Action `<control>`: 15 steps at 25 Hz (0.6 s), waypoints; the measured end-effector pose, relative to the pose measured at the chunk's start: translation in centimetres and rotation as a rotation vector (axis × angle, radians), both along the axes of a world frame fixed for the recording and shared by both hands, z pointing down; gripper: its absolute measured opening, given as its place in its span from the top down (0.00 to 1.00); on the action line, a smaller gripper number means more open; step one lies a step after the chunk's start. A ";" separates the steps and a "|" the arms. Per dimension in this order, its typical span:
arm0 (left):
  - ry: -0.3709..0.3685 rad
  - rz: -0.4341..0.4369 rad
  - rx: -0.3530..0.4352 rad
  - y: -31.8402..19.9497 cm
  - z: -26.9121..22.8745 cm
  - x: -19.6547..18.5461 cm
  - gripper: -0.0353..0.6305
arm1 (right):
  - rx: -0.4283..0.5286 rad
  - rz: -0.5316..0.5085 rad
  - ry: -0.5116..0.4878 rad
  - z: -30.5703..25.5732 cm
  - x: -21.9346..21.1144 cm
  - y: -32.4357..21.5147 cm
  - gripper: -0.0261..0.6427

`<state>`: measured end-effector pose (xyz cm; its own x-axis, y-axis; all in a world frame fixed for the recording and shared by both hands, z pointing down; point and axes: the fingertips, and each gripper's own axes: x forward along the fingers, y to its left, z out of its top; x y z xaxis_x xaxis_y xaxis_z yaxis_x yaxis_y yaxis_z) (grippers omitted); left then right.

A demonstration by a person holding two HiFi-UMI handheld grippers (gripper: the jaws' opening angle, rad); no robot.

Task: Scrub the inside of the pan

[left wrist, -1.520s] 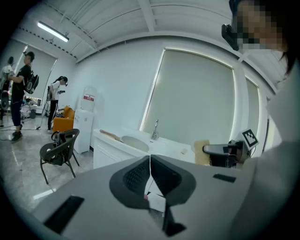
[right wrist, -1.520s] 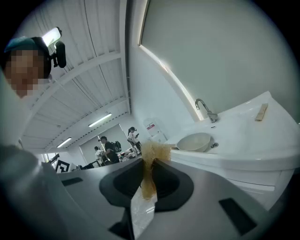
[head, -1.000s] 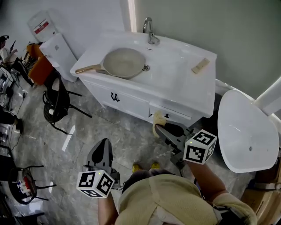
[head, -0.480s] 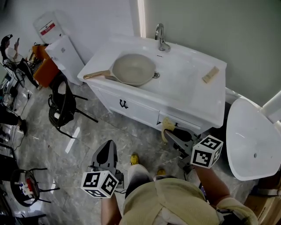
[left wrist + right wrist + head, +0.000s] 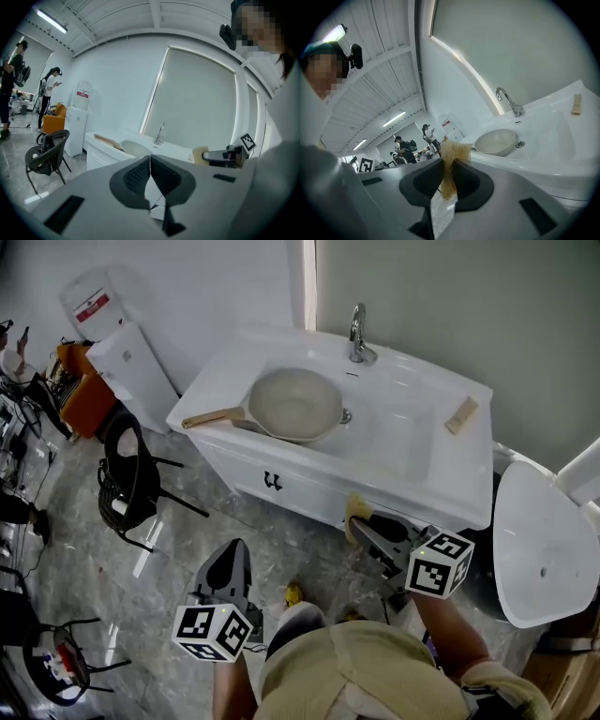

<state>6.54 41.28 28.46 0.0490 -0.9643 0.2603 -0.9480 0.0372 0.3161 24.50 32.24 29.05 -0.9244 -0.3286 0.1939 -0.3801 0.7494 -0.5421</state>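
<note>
A beige pan with a wooden handle lies in the white sink basin, also seen as the pan and the pan. My right gripper is shut on a yellowish scrub pad, held in front of the vanity's edge, short of the pan. My left gripper is shut with nothing in it, lower left over the floor, well away from the sink. The scrub pad shows at the right jaws' tip.
A tap stands behind the basin and a small tan block lies on the counter's right. A black chair stands left of the vanity, a water dispenser behind it. A white round basin top is at right. People stand far left.
Both grippers have come closer to the vanity, and the sink and pan now lie lower and nearer in the head view. Neither jaw state has changed.
</note>
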 end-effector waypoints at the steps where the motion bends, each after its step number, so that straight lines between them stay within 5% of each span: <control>1: 0.002 0.005 0.000 -0.4 0.1 -0.6 0.87 | 0.000 0.001 0.003 0.1 -0.6 -0.3 0.85; 15: 0.020 0.081 -0.042 -3.2 1.1 -8.0 0.87 | 0.009 0.024 0.056 0.0 -8.9 -3.0 0.85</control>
